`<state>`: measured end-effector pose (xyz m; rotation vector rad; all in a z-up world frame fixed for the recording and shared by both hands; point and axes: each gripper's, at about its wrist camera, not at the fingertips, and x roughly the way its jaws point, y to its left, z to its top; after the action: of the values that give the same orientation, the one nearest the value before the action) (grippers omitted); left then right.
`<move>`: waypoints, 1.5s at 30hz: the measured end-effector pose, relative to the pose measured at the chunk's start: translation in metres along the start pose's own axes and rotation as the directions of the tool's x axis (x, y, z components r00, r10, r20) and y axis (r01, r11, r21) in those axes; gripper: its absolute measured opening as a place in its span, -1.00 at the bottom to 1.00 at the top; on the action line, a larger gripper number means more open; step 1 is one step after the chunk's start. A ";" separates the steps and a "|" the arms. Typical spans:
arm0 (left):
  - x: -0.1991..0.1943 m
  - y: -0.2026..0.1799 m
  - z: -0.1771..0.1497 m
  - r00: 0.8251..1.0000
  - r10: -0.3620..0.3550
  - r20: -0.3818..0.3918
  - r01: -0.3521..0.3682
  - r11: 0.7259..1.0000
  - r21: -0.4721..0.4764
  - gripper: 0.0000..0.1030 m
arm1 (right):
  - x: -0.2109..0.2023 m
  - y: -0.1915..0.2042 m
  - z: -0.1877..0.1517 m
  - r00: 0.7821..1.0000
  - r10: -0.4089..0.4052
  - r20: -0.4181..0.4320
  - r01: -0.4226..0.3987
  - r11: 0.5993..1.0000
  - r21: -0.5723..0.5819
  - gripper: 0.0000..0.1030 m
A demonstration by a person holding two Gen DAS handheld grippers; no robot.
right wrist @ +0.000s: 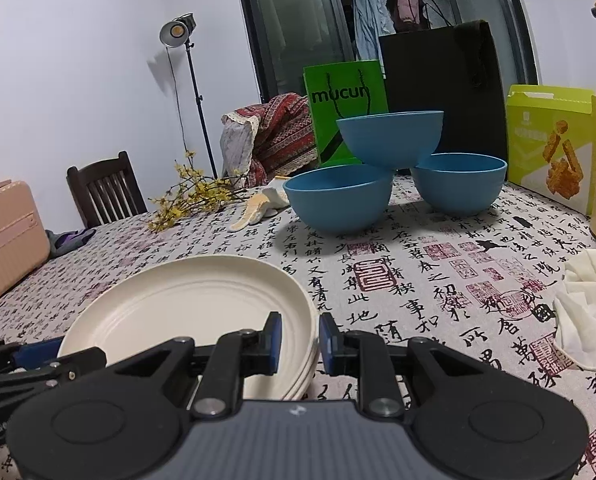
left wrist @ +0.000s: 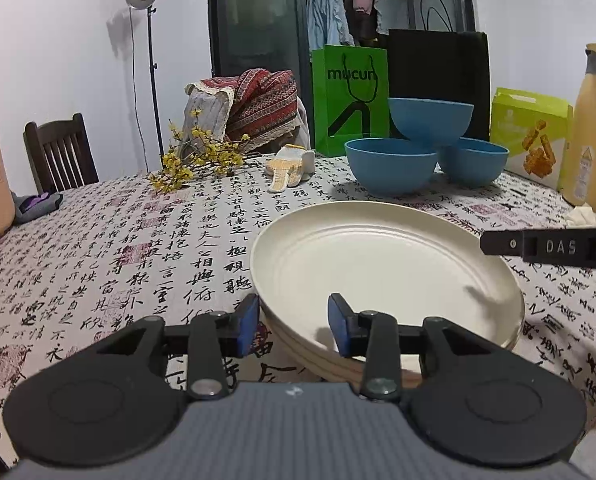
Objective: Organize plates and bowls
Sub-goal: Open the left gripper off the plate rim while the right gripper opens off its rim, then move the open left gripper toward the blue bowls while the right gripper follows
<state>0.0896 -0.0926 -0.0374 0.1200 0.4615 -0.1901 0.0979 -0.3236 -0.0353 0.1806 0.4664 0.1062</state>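
Jaws on both grippers, left (left wrist: pixel 294 328) and right (right wrist: pixel 299 342), straddle opposite rims of the plates (left wrist: pixel 378 256) without pressing, apparently freeing the stack on the table (left wrist: pixel 138 240).

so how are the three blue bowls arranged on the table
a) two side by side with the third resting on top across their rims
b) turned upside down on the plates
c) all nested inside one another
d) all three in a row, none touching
a: the top bowl rests across the rims of the left bowl and the right bowl, all upright, behind the cream plates.
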 end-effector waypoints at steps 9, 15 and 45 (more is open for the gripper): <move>-0.003 0.002 -0.001 1.000 -0.015 0.002 0.015 1.000 -0.001 0.09 | -0.007 -0.001 0.002 1.000 -0.010 0.023 0.009 1.000 0.017 0.09; -0.012 0.014 -0.001 0.999 0.027 0.037 -0.025 0.998 -0.054 0.64 | -0.012 0.000 0.003 0.999 -0.010 0.040 0.008 1.000 0.027 0.66; -0.023 0.052 -0.006 0.995 0.073 0.074 -0.058 0.981 -0.184 1.00 | -0.019 0.008 0.000 0.996 -0.038 0.076 0.037 0.999 0.011 1.00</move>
<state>0.0777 -0.0372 -0.0283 -0.0508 0.3918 -0.0869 0.0804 -0.3189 -0.0259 0.1848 0.3938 0.0600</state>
